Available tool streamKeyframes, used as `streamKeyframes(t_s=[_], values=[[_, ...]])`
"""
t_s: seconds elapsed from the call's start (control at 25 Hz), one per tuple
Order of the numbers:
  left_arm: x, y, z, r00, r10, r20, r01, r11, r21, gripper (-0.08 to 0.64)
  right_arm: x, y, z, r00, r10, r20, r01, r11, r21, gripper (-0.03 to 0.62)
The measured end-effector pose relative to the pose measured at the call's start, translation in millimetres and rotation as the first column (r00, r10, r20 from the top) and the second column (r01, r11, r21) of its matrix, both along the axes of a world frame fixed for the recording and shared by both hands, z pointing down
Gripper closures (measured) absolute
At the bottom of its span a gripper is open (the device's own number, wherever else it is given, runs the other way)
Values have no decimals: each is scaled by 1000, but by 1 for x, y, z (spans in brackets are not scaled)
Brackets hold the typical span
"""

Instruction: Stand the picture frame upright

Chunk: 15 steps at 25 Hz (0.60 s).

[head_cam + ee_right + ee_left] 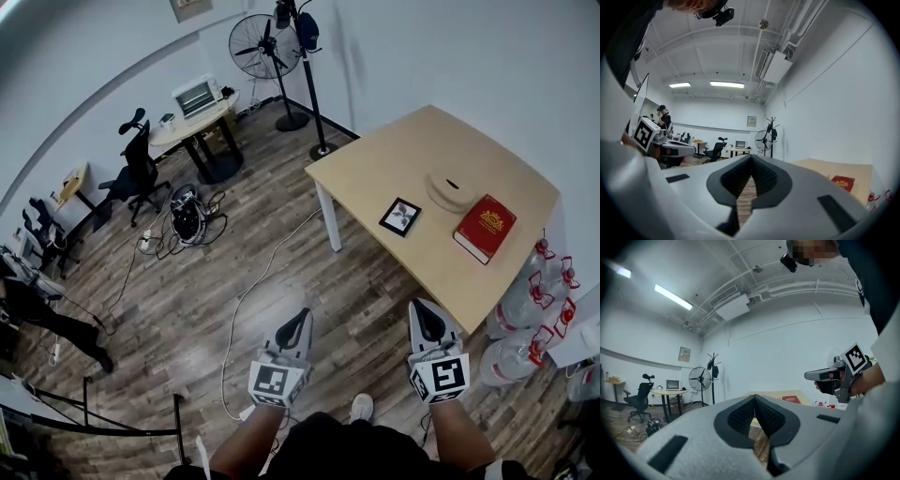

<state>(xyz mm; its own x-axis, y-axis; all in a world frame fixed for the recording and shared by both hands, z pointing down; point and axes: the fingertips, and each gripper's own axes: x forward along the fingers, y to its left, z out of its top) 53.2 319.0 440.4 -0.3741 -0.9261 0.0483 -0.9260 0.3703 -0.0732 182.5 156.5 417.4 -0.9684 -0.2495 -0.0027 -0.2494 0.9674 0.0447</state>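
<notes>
A small black picture frame lies flat on the light wooden table, left of a red book. Both grippers hang over the wooden floor, well short of the table. My left gripper is shut with nothing in it; its tips meet in the left gripper view. My right gripper is also shut and empty, its tips closed in the right gripper view. The red book and the table show at that view's right. The frame is not visible in either gripper view.
A round pale disc lies on the table behind the frame. Water bottles stand on the floor at the right. A fan, a coat stand, a round desk, an office chair and floor cables fill the far room.
</notes>
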Motion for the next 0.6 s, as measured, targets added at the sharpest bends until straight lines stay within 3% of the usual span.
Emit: streamKeyframes(t_s=[0.4, 0.6], values=[[-53, -27, 4, 999, -33, -10, 33, 999, 13, 560, -43, -33, 11, 1000, 14, -17, -15, 1000, -8, 583], [-92, -58, 9, 1000, 8, -24, -7, 1000, 19, 560, -82, -55, 15, 999, 43, -34, -43, 999, -4, 583]])
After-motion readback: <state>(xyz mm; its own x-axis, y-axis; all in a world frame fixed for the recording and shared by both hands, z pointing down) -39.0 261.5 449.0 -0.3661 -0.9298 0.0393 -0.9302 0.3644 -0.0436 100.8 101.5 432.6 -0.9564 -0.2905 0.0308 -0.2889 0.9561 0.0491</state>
